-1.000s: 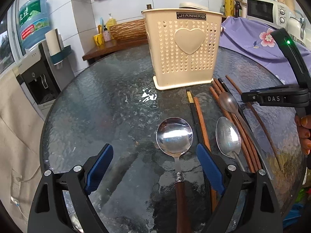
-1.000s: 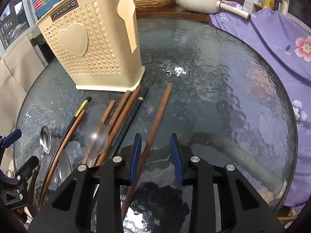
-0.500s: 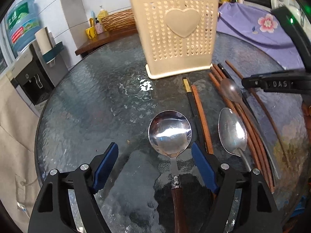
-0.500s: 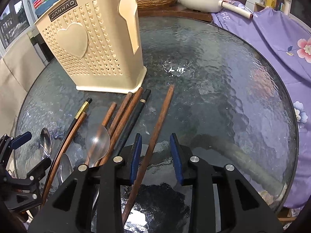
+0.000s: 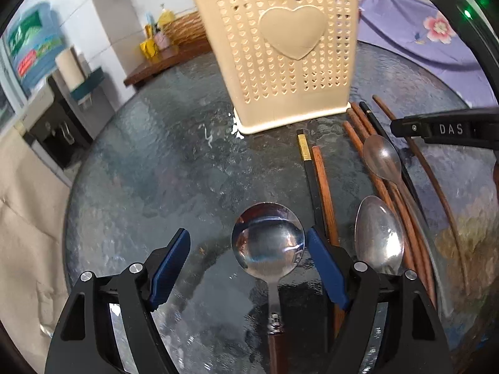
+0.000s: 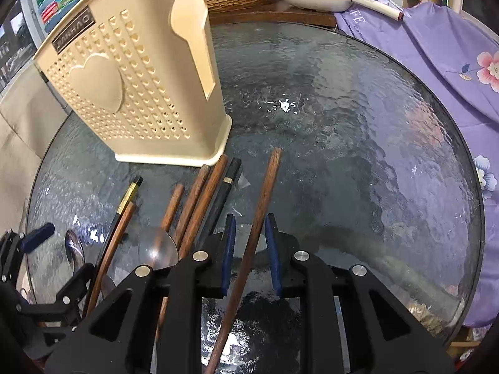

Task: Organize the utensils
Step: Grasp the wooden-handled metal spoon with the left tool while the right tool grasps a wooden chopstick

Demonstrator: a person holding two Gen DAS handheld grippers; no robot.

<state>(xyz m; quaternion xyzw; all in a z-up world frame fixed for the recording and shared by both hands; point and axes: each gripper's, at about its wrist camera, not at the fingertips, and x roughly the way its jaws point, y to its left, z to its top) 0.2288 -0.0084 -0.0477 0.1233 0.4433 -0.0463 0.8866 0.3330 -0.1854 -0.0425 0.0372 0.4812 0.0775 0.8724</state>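
Left claw [image 5: 246, 249] angled down toward the tabletop [image 5: 156, 171], blue pads spread wide, nothing pressed between them. Right claw [image 6: 251, 243] angled down likewise, jaws closing, pads narrowly apart either side of a brown chopstick [image 6: 259, 218], not yet pressing it.

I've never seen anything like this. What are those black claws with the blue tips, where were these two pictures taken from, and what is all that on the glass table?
No robot here: a person holds a hand-held gripper in each hand, each with a camera looking along its two fingers.

The left hand-held gripper stands open around a round-bowled spoon, not gripping it.

The right hand-held gripper is closing on a single brown chopstick between its blue pads; a gap still shows.

On the round glass table lie more chopsticks and spoons beside a cream utensil holder with a heart, still waiting to be sorted.
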